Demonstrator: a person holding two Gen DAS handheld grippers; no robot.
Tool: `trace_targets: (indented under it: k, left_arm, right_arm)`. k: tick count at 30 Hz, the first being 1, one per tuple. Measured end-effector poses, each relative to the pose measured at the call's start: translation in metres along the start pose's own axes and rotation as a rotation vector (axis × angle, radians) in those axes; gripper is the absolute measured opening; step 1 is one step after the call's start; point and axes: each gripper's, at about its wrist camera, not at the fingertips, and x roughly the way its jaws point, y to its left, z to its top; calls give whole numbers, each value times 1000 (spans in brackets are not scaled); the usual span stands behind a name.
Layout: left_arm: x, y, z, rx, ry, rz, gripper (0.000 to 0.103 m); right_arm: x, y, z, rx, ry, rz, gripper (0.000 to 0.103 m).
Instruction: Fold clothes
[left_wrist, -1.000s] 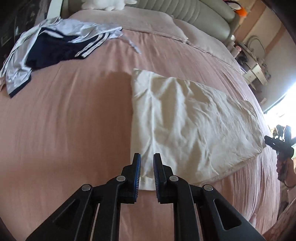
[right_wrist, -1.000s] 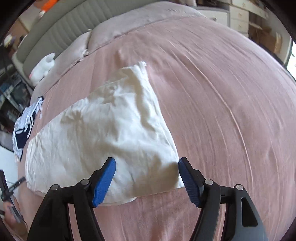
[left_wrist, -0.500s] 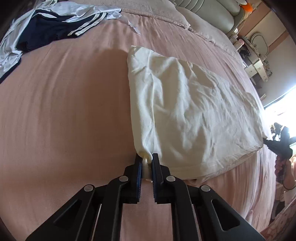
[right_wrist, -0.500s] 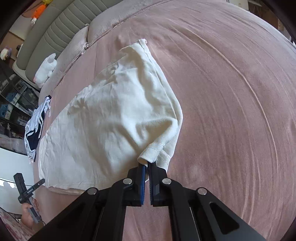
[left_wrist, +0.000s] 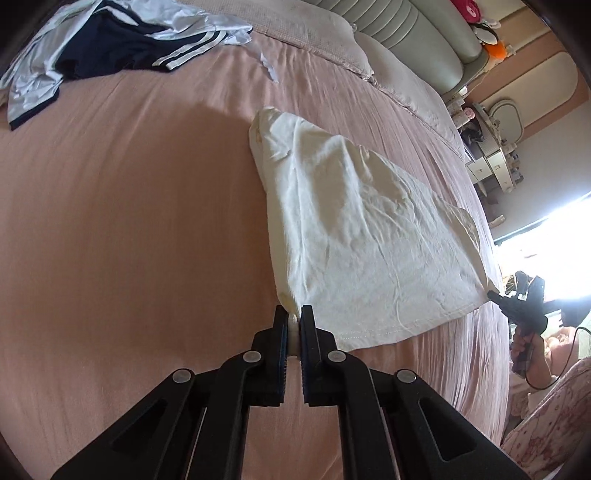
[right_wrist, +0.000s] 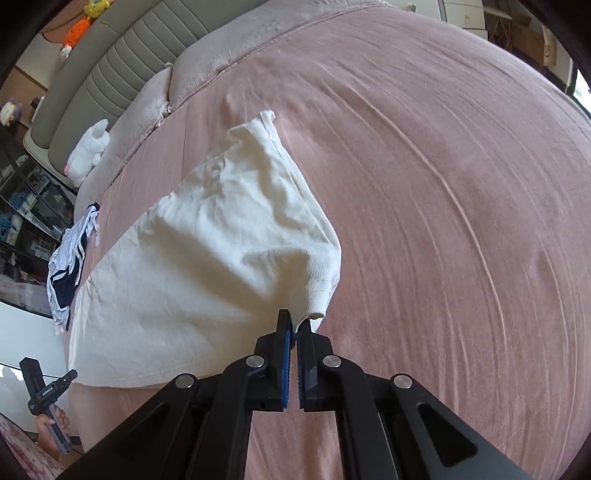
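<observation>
Cream garment (left_wrist: 362, 236), one; left gripper (left_wrist: 293, 325), right gripper (right_wrist: 294, 332), two, each clamping a corner.

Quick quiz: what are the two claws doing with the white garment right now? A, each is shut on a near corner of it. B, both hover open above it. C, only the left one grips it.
A: the left claw and right claw each pinch a near corner of the white garment.

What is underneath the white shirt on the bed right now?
The pink bedsheet shows all around the white shirt, whose near corners are lifted by both grippers. Whatever lies beneath its flat middle is covered.
</observation>
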Motion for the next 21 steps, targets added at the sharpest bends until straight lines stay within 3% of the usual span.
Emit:
trace_targets:
  k: [3, 5, 7, 9, 10, 12, 15, 17, 21]
  left_arm:
    - [16, 30, -7, -76, 100, 75, 8]
    - [-2, 42, -9, -131, 30, 98, 8]
    - [-33, 42, -4, -124, -124, 169, 8]
    - [-51, 29, 16, -60, -231, 179, 8]
    - [-46, 17, 29, 15, -228, 171, 8]
    - [-18, -24, 59, 240, -191, 202, 8]
    - [31, -82, 88, 503, -178, 167, 8]
    - [38, -75, 97, 488, -160, 170, 8]
    - [48, -54, 111, 437, -123, 178, 8]
  right_arm:
    - [35, -15, -13, 14, 234, 5, 2]
    - [16, -25, -10, 51, 158, 43, 6]
    - [-14, -38, -3, 92, 38, 5, 7]
    - [-43, -42, 11, 106, -93, -40, 8]
    - [-53, -40, 20, 91, -146, -65, 10]
    - [-46, -6, 53, -103, -140, -127, 13]
    - [0, 63, 91, -438, -91, -210, 14]
    - [38, 97, 111, -535, -84, -216, 14]
    - [103, 136, 141, -606, -29, -233, 14]
